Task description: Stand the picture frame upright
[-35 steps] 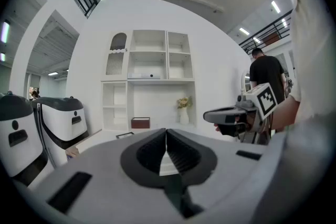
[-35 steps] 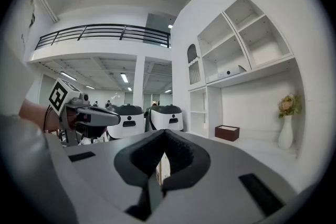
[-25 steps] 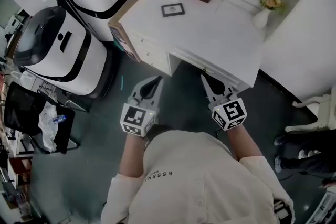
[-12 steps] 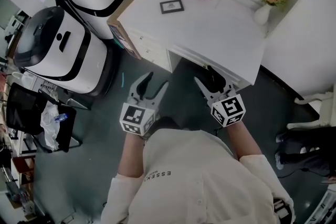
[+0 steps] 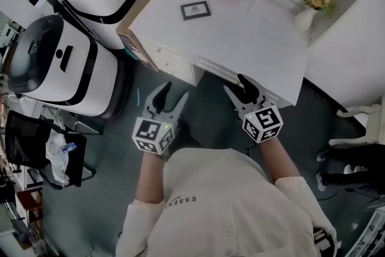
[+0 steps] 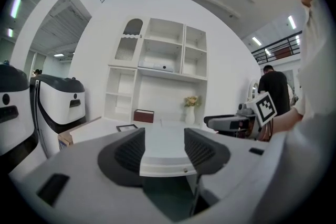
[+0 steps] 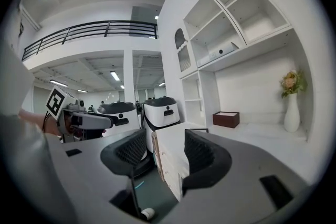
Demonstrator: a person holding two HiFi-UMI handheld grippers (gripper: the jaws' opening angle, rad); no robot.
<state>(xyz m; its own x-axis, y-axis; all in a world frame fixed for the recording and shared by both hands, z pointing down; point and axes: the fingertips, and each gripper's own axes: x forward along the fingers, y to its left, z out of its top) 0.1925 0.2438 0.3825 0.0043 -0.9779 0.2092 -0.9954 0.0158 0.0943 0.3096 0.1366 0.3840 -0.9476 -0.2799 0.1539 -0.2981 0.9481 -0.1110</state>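
White tabletop (image 5: 252,39) carries the frame (image 5: 196,9) lying flat, well ahead of both hand-held grippers and closer to the left one's line. Left hand-held gripper (image 5: 171,95) and right hand-held gripper (image 5: 239,88) hang short of the tabletop's near edge, jaws spread, nothing between them. Judgement: reach forward, pinch one frame edge, then tip it up slowly while the other hand-held gripper steadies the bottom edge; only readable writing is "ESSEN…" on the shirt (image 5: 228,201), frame print too small.
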